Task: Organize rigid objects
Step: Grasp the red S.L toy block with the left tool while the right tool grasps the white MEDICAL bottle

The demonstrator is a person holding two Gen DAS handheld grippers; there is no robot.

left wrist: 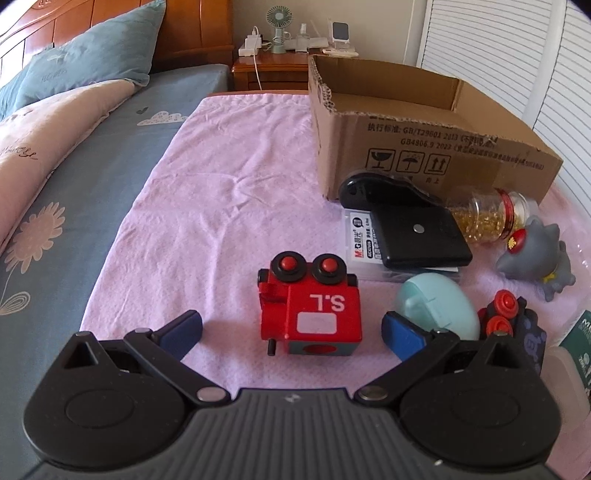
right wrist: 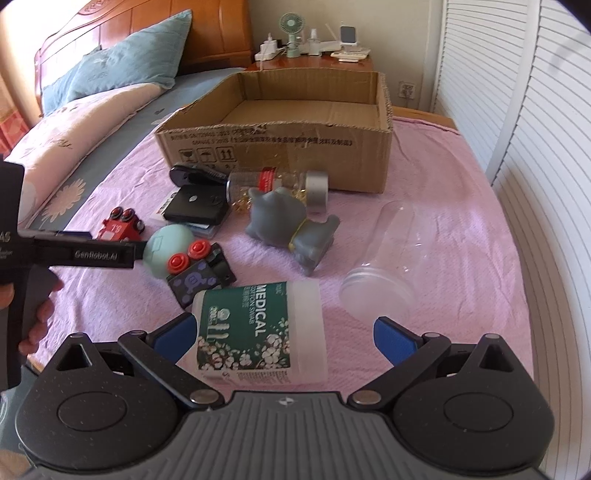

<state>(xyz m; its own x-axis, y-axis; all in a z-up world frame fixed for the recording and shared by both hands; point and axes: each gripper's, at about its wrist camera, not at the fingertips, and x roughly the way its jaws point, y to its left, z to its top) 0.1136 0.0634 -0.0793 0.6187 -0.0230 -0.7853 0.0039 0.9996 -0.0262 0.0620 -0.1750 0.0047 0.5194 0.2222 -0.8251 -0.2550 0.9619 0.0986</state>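
Right now I have the left gripper (left wrist: 291,328) spread wide, the red wooden toy engine (left wrist: 310,308) lying straight ahead between its jaws, untouched. Likewise released, the right gripper (right wrist: 284,332) frames the white cotton-swab tub (right wrist: 260,328), lengthwise along the fingers.

Daylight fills a bedroom: wooden headboard (right wrist: 147,33), blue pillow (left wrist: 99,51), cluttered nightstand (left wrist: 273,70), white louvered doors (right wrist: 517,129).

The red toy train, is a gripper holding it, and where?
No. The left gripper is open around the red toy train, not touching it. The right gripper is open too, with the cotton swab box lying loose between its fingers.
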